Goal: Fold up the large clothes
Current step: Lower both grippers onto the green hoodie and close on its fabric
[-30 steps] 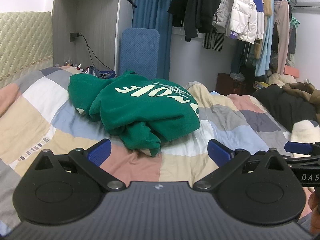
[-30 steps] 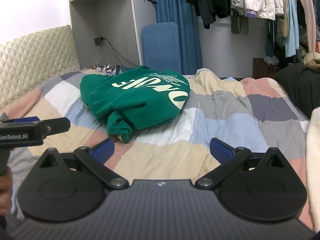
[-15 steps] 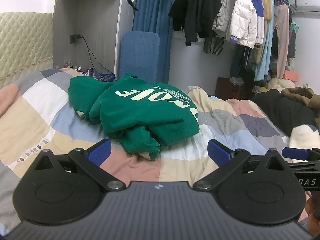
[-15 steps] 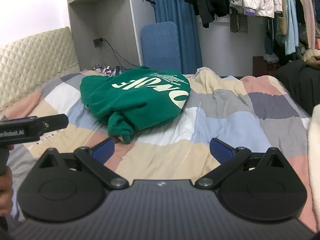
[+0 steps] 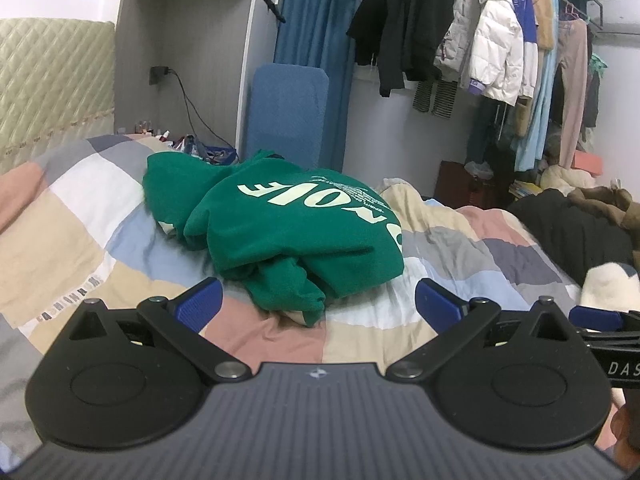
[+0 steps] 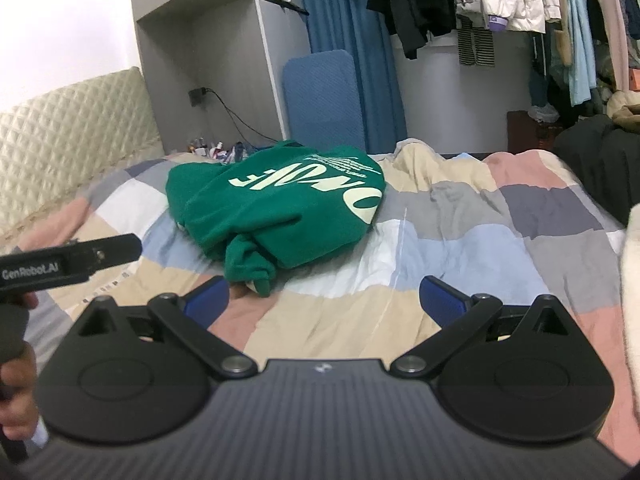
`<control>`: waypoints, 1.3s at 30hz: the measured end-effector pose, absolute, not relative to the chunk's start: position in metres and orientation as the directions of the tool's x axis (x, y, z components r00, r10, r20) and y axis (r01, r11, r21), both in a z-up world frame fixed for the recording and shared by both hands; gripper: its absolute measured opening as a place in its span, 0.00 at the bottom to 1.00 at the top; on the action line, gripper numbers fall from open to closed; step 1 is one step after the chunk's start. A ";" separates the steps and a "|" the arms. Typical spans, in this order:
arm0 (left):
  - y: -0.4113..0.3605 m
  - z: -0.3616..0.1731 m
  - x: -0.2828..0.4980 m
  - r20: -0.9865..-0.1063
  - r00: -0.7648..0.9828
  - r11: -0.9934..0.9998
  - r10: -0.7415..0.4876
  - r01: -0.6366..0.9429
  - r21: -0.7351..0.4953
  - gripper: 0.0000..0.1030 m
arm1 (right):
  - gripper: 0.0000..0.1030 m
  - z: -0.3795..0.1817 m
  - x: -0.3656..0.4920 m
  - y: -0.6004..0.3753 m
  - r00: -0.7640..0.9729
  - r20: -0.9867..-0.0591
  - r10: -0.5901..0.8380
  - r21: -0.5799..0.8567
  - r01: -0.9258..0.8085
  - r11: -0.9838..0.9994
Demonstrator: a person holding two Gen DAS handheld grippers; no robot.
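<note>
Both tools have edged closer to the hoodie over the last second, and it now looms larger ahead. My left gripper is spread wide, holding nothing, hovering above the quilt. My right gripper is equally wide and empty. That green hoodie lies bunched in a heap on the quilt, just beyond both sets of fingertips, untouched.

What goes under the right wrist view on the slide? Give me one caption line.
Open right gripper held short of a crumpled green sweatshirt on a patchwork quilt.
</note>
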State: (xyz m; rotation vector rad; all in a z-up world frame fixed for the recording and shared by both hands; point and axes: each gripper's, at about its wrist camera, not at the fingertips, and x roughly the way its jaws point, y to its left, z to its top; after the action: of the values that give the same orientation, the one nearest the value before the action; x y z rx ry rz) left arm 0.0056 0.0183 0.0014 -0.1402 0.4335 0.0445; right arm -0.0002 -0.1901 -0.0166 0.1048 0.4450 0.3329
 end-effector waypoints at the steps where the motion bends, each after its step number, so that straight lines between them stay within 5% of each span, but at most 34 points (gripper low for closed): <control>1: 0.019 0.004 0.008 -0.421 0.907 0.989 0.012 -0.073 -0.130 1.00 | 1.00 -0.016 0.000 -0.191 0.851 -0.404 0.336 0.171 -0.291 0.941; 22: 0.065 0.046 0.132 -0.463 0.886 0.975 0.020 -0.120 -0.187 1.00 | 1.00 0.029 0.095 -0.175 0.818 -0.420 0.392 0.308 -0.278 0.910; 32: 0.118 -0.038 0.206 -0.544 0.836 0.922 -0.071 -0.152 -0.355 1.00 | 1.00 -0.023 0.167 -0.158 0.768 -0.492 0.410 0.419 -0.204 0.885; 39: 0.145 -0.101 0.242 -0.523 0.832 0.839 -0.187 -0.141 -0.525 0.99 | 0.99 -0.069 0.210 -0.158 0.748 -0.476 0.463 0.505 -0.199 0.840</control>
State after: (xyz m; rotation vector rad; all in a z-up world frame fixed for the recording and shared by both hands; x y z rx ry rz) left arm 0.2419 0.1446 -0.1010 -0.5832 0.5968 -0.0261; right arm 0.2103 -0.1580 -0.0689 0.4466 0.6295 0.3752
